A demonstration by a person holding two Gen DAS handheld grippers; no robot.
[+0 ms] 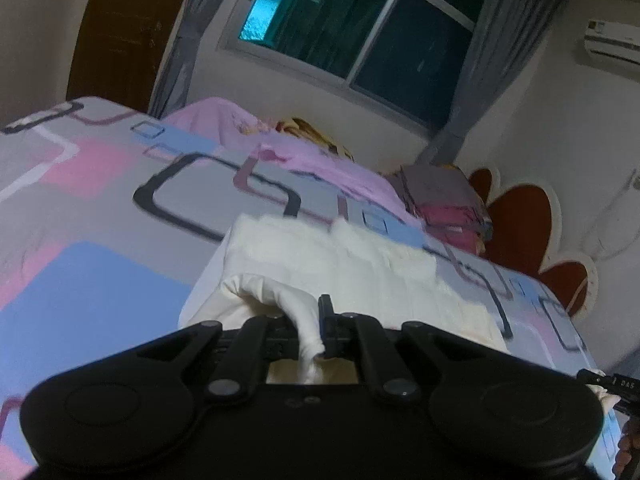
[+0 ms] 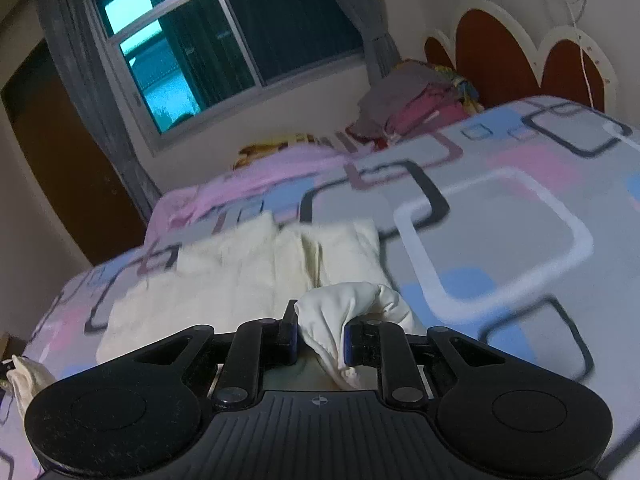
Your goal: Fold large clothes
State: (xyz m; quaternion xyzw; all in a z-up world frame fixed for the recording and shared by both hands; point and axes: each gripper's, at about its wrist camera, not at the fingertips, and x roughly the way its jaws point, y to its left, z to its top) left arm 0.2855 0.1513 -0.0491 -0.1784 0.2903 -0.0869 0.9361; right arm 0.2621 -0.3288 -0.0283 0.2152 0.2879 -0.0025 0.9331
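A cream-white garment lies spread on the patterned bed sheet; it also shows in the right wrist view. My left gripper is shut on a pinched fold of the garment's near edge, lifted a little off the bed. My right gripper is shut on a bunched fold of the same garment's near edge. The other gripper's tip with cloth shows at the right edge of the left view and the left edge of the right view.
A pink garment lies further back on the bed. A stack of folded clothes sits by the red and white headboard. A window with grey curtains and a brown door are behind.
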